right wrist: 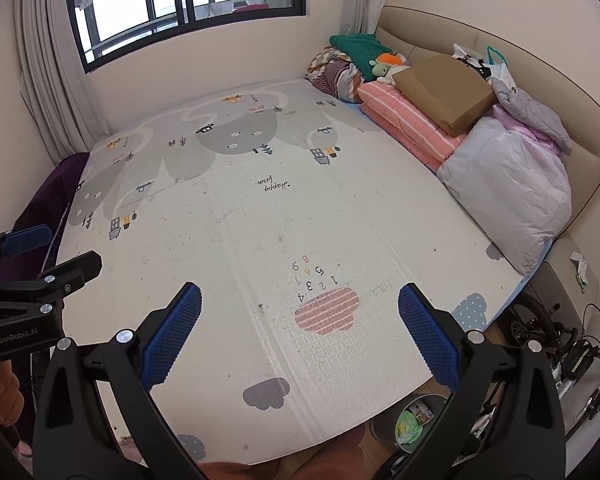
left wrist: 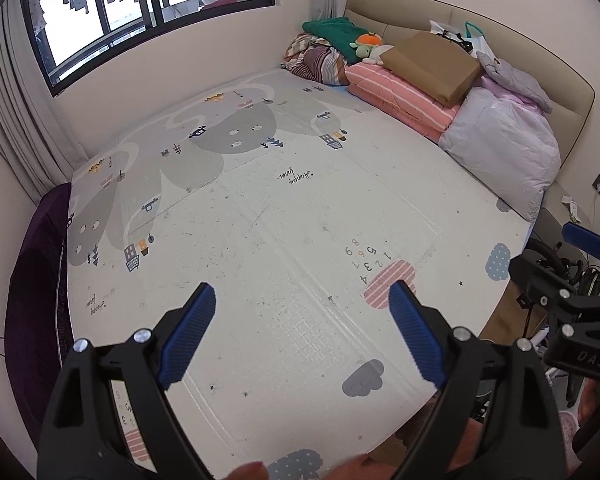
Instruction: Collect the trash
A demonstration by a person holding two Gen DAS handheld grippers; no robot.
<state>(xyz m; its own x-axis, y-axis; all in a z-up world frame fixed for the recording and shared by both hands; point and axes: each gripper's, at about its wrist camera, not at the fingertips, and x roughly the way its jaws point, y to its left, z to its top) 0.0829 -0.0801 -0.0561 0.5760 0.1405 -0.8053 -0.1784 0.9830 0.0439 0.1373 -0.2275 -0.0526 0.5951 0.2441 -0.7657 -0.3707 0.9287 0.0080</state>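
Left wrist: left gripper (left wrist: pixel 302 308) and right gripper (right wrist: pixel 300 310) jaws wide, holding nothing.

The left hand-held gripper (left wrist: pixel 302 302) and right hand-held gripper (right wrist: pixel 300 304), side by side, both gape wide, gripping nothing.

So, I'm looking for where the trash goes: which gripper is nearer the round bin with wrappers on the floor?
Right. The right gripper hangs over the mat's near edge, just above the bin; the left gripper is across at the far left, away from it.
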